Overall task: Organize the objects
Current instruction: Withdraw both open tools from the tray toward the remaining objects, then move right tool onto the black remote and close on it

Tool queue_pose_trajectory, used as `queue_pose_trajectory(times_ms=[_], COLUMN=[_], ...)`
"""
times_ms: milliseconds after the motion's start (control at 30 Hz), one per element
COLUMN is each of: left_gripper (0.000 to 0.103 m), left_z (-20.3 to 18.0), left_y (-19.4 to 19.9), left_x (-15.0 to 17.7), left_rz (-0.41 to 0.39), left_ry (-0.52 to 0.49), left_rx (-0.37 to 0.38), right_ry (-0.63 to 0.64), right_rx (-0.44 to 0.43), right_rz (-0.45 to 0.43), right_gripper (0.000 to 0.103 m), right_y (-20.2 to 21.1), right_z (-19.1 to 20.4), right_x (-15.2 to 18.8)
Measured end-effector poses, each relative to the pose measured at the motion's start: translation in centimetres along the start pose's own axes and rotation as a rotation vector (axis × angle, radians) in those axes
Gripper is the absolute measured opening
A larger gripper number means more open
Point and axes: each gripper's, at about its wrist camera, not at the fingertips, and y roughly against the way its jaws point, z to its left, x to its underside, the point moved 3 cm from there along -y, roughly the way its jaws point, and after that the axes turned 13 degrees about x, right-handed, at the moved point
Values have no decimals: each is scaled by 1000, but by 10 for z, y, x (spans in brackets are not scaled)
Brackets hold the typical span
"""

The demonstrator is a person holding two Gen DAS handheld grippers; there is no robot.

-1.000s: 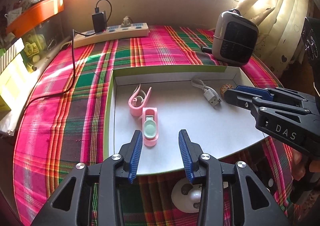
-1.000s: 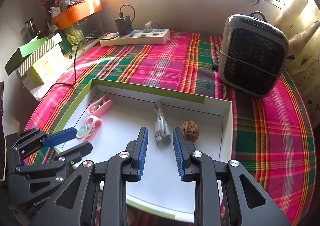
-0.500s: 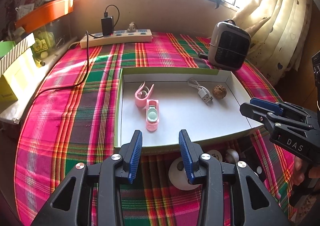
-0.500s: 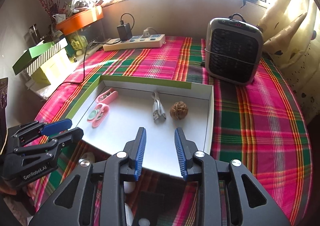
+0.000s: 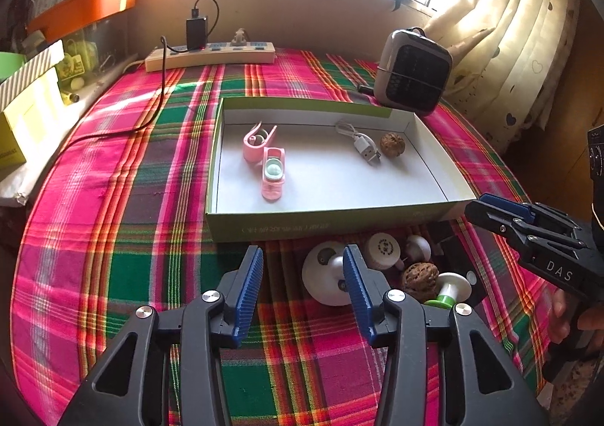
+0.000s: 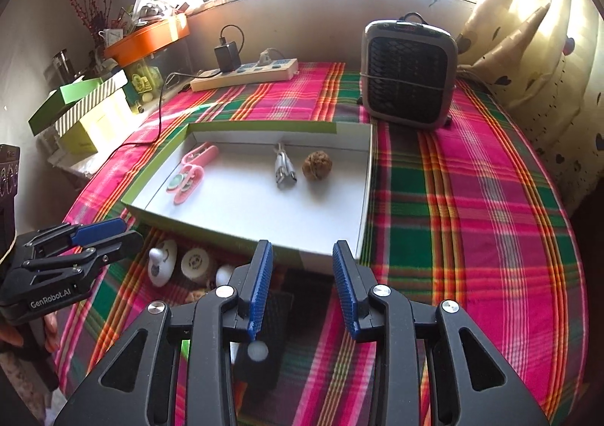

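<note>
A shallow green-edged box point(image 5: 324, 226) point(image 6: 211, 226) lies on the plaid cloth. Inside it are two pink clips point(image 5: 272, 173) point(image 6: 187, 182), a white USB cable point(image 5: 362, 143) point(image 6: 284, 169) and a walnut point(image 5: 392, 143) point(image 6: 317, 165). In front of the box sit loose white knobs point(image 5: 325, 277) point(image 6: 162, 267), a second walnut point(image 5: 419, 277) and a black square piece point(image 6: 264, 335). My left gripper point(image 5: 302, 286) hovers over the cloth before the box, its jaws opening with nothing between them. My right gripper point(image 6: 302, 290) stands open above the black piece and holds nothing.
A grey fan heater point(image 5: 413, 73) point(image 6: 407, 75) stands behind the box at the right. A power strip with a charger point(image 5: 211, 54) point(image 6: 245, 73) lies along the back wall, its black cable trailing left. Green and yellow boxes point(image 6: 83, 113) are stacked at the left edge.
Both grippers have drawn back from over the box towards the near edge, so the loose knobs and second walnut now show. The jaws of both stand a little wider.
</note>
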Motion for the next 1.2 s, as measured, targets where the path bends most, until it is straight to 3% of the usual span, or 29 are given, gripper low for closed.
queue_pose_trajectory(times_ms=[333, 733, 1200], left_gripper=[45, 47, 47], left_z=[-8, -7, -5], left_y=[-9, -18, -26], left_x=[8, 12, 9], left_rz=[39, 73, 92], left_ry=[3, 6, 1], left_rx=[56, 45, 30], right_ry=[-11, 21, 52], right_rx=[-34, -71, -32], right_rz=[31, 63, 94], right_gripper=[40, 45, 47], right_y=[3, 0, -8], right_z=[-2, 9, 7], right_x=[23, 34, 35])
